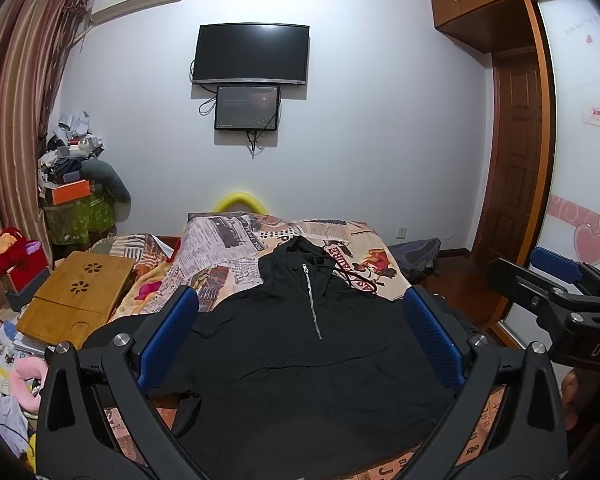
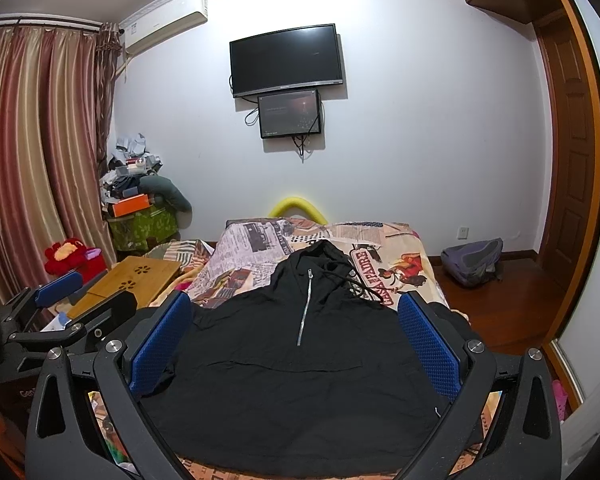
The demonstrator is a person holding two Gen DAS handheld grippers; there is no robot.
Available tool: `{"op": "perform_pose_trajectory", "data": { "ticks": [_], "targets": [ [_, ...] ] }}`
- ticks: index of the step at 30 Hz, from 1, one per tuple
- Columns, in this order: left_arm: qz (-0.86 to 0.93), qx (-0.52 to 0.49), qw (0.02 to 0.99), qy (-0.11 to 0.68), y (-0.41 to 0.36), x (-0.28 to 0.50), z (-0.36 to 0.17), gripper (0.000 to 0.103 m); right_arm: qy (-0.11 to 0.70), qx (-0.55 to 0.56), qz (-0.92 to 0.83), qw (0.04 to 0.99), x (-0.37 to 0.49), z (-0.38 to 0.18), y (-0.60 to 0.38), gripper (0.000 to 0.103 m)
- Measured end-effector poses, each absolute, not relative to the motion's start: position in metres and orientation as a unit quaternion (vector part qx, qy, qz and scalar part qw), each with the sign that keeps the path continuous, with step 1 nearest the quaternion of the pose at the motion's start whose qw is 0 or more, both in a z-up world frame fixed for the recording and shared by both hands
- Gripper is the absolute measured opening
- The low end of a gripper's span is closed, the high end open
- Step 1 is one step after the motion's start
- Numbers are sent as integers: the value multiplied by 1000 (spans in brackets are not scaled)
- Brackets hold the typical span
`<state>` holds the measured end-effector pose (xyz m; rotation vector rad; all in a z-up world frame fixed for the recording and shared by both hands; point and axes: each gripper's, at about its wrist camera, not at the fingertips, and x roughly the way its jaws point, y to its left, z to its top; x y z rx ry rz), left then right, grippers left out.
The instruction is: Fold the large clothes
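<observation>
A large black hooded top (image 1: 300,360) with a silver half zipper (image 1: 312,304) lies spread flat, front up, on the bed, hood toward the far wall. It also shows in the right wrist view (image 2: 292,376). My left gripper (image 1: 300,340) is open above the garment's near part, blue pads wide apart and empty. My right gripper (image 2: 296,348) is open too, held above the garment and empty. The right gripper shows at the right edge of the left wrist view (image 1: 556,292); the left gripper shows at the left of the right wrist view (image 2: 60,304).
The bed (image 1: 236,248) has a newspaper-print cover. A wooden lap table (image 1: 80,292) lies at its left side, with toys and clutter beyond. A backpack (image 2: 472,256) sits on the wood floor at the right. A TV (image 1: 252,54) hangs on the far wall.
</observation>
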<state>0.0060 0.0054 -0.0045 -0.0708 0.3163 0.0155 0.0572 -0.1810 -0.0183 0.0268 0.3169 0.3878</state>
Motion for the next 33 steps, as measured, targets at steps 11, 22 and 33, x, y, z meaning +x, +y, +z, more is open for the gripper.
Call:
{"op": "perform_pose_trajectory", "data": {
  "ticks": [11, 22, 33],
  "targets": [
    [6, -31, 987, 157, 7, 10, 0, 103, 159, 12, 192, 968, 58, -19, -178, 103],
    [3, -33, 987, 159, 6, 12, -3, 103, 162, 7, 186, 969, 57, -20, -176, 103],
    [4, -35, 987, 158, 7, 12, -5, 103, 165, 7, 186, 969, 56, -21, -176, 103]
  ]
}}
